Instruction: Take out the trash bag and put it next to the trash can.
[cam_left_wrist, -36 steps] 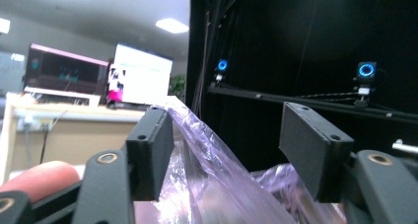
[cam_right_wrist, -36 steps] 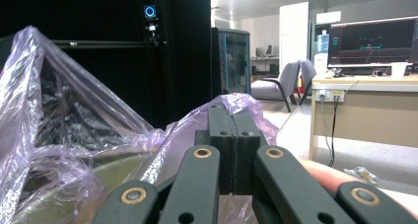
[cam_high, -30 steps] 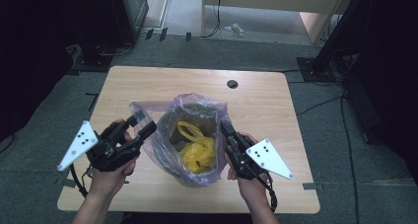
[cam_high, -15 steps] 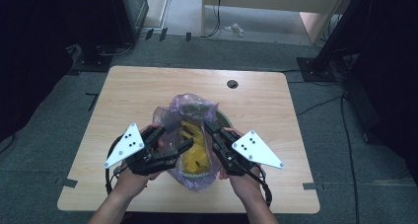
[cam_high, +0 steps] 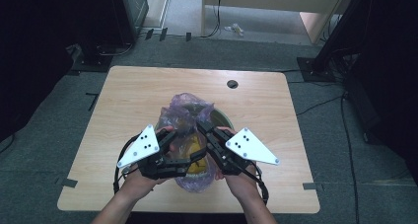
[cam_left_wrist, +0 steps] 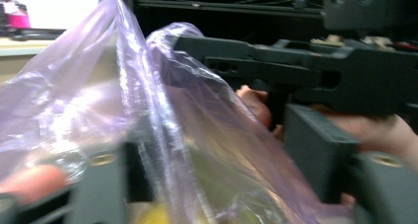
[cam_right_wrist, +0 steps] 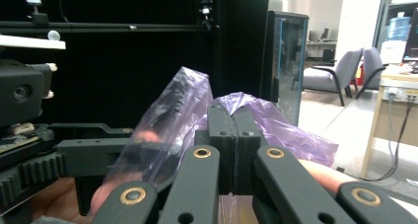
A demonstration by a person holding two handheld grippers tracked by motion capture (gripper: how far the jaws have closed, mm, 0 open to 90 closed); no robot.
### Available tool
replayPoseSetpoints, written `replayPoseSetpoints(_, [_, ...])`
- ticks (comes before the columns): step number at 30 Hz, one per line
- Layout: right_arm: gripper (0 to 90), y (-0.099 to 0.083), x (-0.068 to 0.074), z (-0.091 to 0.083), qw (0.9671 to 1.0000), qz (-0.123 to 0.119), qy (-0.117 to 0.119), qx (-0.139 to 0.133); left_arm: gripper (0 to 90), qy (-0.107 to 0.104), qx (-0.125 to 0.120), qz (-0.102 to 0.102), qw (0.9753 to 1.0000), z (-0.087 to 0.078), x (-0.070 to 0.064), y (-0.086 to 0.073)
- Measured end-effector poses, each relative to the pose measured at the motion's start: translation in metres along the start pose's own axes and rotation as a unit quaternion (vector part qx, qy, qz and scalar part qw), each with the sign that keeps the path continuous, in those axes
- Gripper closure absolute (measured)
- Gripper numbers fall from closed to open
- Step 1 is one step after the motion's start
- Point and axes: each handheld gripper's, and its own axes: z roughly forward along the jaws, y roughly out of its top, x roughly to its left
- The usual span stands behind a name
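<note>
High view: the purple bag (cam_high: 190,135) sits mid-desk (cam_high: 123,100). Both grippers have moved in close together at it since a second ago. Right gripper (cam_right_wrist: 231,120) fingers pinch the bag's top. Left gripper (cam_high: 190,157) fingers stand apart around plastic, ready to close it.

The high view looks forward and down from above the person's side of the desk (cam_high: 148,100), far enough off to take in the whole top and the floor around it. The left gripper view rides on the left claw (cam_high: 190,161) and looks along its jaws at very close range, straight into the purple bag (cam_left_wrist: 123,115), with the right claw (cam_left_wrist: 276,71) just beyond it. The right gripper view sits low on the right claw (cam_right_wrist: 232,116), facing level across its pressed-together jaws toward the left claw (cam_right_wrist: 88,150) and a room behind. All three views share the purple bag between the two claws.
</note>
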Motion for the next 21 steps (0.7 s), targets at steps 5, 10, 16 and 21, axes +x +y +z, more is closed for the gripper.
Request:
replayPoseSetpoints(5, [90.0, 0.0, 0.003, -0.004, 0.9999, -0.013, 0.008, -0.007, 70.1, -0.004, 0.021, 0.03, 0.9993, 0.002, -0.005, -0.002])
replayPoseSetpoints(10, [84.7, -0.001, 0.001, -0.008, 0.9999, -0.004, 0.005, -0.015, 90.0, 0.03, 0.011, 0.029, 0.9991, 0.0, -0.001, 0.001])
replayPoseSetpoints(16, [55.2, -0.006, 0.0, -0.016, 0.9998, 0.008, 0.007, -0.02, 90.0, 0.072, 0.001, 0.009, 0.9973, -0.001, 0.01, 0.011])
replayPoseSetpoints(21, [33.3, -0.018, 0.008, -0.02, 0.9999, -0.003, 0.005, -0.015, 90.0, 0.1, -0.012, 0.0, 0.9949, 0.001, 0.017, 0.024])
